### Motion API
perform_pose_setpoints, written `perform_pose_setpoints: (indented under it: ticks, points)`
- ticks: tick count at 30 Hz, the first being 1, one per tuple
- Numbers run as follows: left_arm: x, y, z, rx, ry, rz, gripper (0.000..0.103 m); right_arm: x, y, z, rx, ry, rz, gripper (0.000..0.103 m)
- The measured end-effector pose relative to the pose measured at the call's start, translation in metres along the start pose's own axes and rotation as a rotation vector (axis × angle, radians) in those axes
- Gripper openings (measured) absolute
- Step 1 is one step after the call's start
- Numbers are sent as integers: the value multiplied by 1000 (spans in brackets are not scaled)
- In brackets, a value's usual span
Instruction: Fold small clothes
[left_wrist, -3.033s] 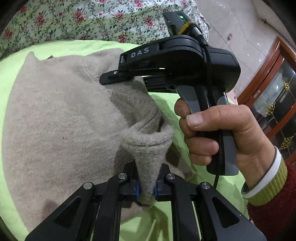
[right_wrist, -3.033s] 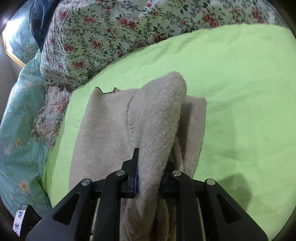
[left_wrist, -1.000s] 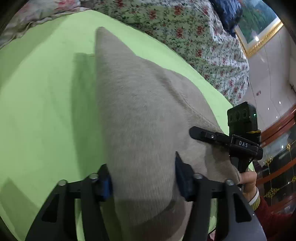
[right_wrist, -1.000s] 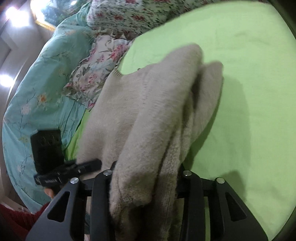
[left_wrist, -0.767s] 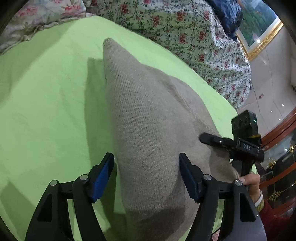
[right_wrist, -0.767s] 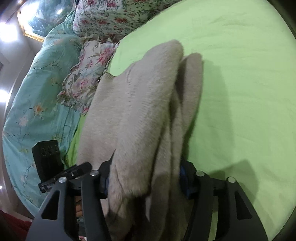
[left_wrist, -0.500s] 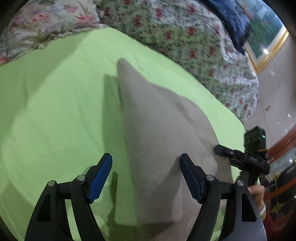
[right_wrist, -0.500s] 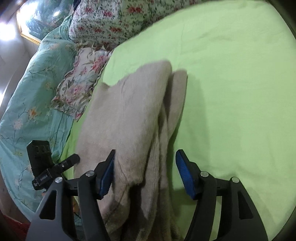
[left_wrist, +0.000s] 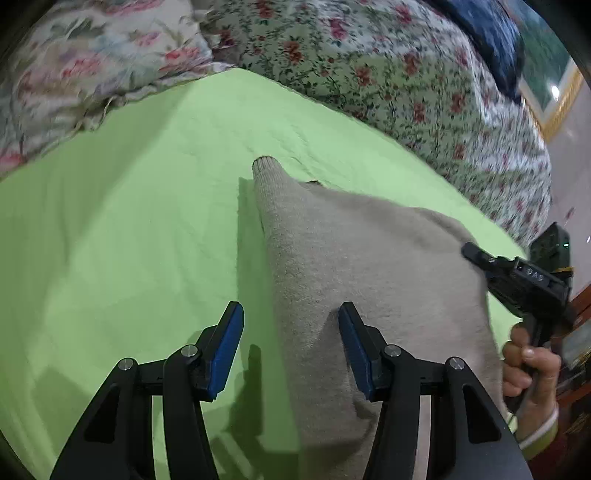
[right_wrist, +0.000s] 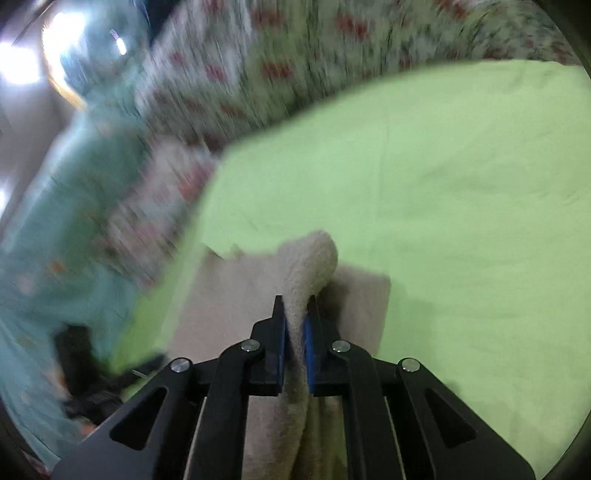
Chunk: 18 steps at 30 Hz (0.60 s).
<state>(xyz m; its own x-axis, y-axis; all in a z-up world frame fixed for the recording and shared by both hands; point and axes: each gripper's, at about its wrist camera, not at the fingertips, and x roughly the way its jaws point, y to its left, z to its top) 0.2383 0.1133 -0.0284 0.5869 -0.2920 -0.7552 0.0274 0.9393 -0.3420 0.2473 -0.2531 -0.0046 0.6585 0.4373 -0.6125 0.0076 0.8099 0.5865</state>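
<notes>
A beige knit sweater (left_wrist: 362, 266) lies folded on a lime-green sheet (left_wrist: 129, 229). My left gripper (left_wrist: 291, 345) is open and empty, its blue pads wide apart above the sweater's left edge. My right gripper (right_wrist: 294, 332) is shut on a fold of the beige sweater (right_wrist: 310, 266) and lifts it off the layer beneath. The right gripper also shows at the right of the left wrist view (left_wrist: 517, 273), held in a hand by the sweater's far side. The right wrist view is blurred by motion.
Floral quilts (left_wrist: 406, 74) and a floral pillow (left_wrist: 81, 62) lie along the far edge of the green sheet. A teal floral bedspread (right_wrist: 55, 221) is at the left of the right wrist view. Wooden furniture stands at the far right.
My left gripper opened, let go of the sweater and drew back. My right gripper opened briefly, then shut again on a sweater fold, and is swinging fast.
</notes>
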Motion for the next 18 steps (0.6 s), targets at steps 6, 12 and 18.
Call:
perform_pose_setpoints:
  ticks: [6,12,18]
  points:
    - [8,-29,-1,120,4,121,56,12,-33,-17,102,70,-56,13]
    - [-30,-20,-29,106,-5,94,58,-28,-8,-37,48,57,-32,36]
    - [-81,-15,-100,135,-20,13,58,-68,15,-89,-37,65,-25,43]
